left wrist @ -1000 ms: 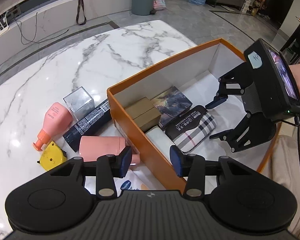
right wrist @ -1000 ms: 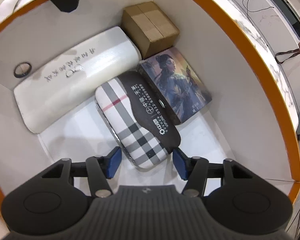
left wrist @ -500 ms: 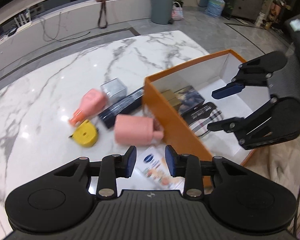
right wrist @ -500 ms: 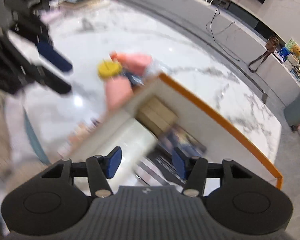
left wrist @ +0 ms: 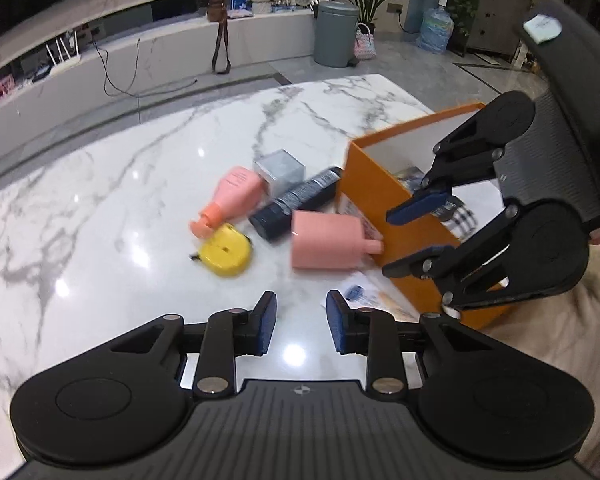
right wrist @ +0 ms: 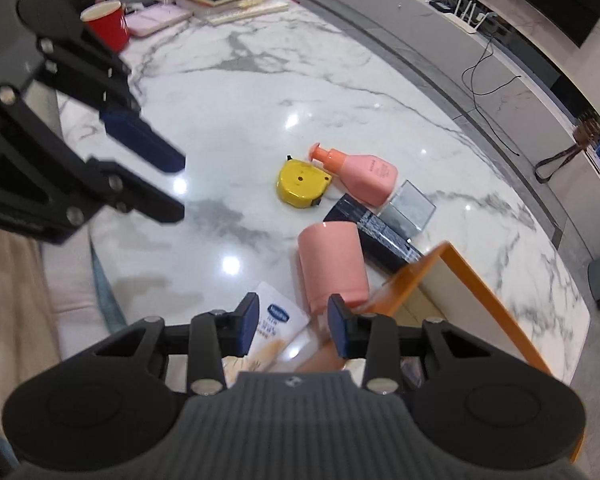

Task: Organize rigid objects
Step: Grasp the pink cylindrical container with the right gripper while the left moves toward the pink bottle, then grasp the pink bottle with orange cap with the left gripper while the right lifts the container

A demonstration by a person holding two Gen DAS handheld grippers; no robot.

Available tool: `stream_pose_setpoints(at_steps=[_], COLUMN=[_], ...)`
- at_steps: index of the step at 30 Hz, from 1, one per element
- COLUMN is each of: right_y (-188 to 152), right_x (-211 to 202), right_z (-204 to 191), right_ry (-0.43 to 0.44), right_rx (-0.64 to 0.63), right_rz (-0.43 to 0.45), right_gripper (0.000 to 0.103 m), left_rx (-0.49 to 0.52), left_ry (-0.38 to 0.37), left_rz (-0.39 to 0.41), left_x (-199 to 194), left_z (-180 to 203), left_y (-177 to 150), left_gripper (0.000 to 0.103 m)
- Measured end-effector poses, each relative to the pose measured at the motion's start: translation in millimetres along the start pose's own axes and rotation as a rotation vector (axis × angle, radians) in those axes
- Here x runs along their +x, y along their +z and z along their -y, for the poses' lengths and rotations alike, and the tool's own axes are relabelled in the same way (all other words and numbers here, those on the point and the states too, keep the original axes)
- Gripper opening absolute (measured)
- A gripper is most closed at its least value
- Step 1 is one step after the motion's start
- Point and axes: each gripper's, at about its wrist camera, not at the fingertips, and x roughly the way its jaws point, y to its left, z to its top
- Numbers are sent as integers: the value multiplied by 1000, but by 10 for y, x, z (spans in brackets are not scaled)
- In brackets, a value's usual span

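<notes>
Since a second ago our right gripper [right wrist: 292, 326] has come up out of the orange box [left wrist: 384, 216] and now looks across the marble table [left wrist: 148, 168], while our left gripper [left wrist: 298, 322] has pulled back toward the table's near edge. Both pairs of jaws stand apart and hold nothing.

Still outside the box we see the pink cylinder [right wrist: 332, 264] lying against the box's corner, the dark tube [left wrist: 296, 204] behind it, the pink pump bottle [right wrist: 360, 174], the yellow tape measure [right wrist: 300, 184], the clear cube [left wrist: 280, 170] and a printed packet [right wrist: 272, 324] just below our right fingers. The checked case [left wrist: 460, 216] already lies inside.

We judge the pink cylinder is next. Being round and on its side, it could roll off polished marble if we nudge it before closing, and its neck touches the box wall, so a careless lift could drag the box.
</notes>
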Motion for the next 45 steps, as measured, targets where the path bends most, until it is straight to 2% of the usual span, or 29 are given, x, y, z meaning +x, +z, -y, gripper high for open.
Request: stream_pose_setpoints(at_steps=[3, 6, 7, 9, 11, 16, 23, 26, 30, 32, 35, 39, 45], right_y=[130, 265, 305, 371, 423, 531, 605, 624, 636, 630, 578, 539, 649], right_x=[182, 362, 423, 536, 626, 818, 940, 978, 1049, 1071, 1116, 1112, 908], right_z=[29, 69, 80, 105, 141, 254, 397, 399, 345, 326, 283, 204, 54], right_ry=[-8, -15, -21, -25, -16, -6, 74, 91, 74, 70, 55, 34, 39], right_rx=[-35, -66, -83, -114, -134, -180, -120, -97, -88, -72, -54, -45, -7], right_rz=[-24, -61, -75, -103, -125, -171, -214, -224, -253, -267, -297, -289, -223], right_gripper=[37, 42, 46, 47, 47, 51, 54, 54, 56, 56, 55, 54, 54], left_rx=[45, 85, 101, 136, 161, 201, 239, 222, 206, 191, 166, 122, 67], left_ry=[23, 72, 78, 91, 98, 78, 38, 18, 20, 45, 87, 120, 183], left_rz=[12, 24, 29, 34, 24, -4, -62, -76, -84, -84, -85, -111, -83], left_x=[137, 340, 412, 580, 772, 1206, 1676, 1764, 1821, 1826, 1793, 1708, 1297], left_z=[-115, -228, -278, -365, -452, -621, -747, -761, -736, -714, -701, -752, -906], left_y=[97, 206, 230, 286, 339, 483, 584, 596, 587, 594, 596, 560, 360], left_gripper=[35, 37, 38, 46, 46, 49, 52, 51, 43, 40, 30, 30, 30])
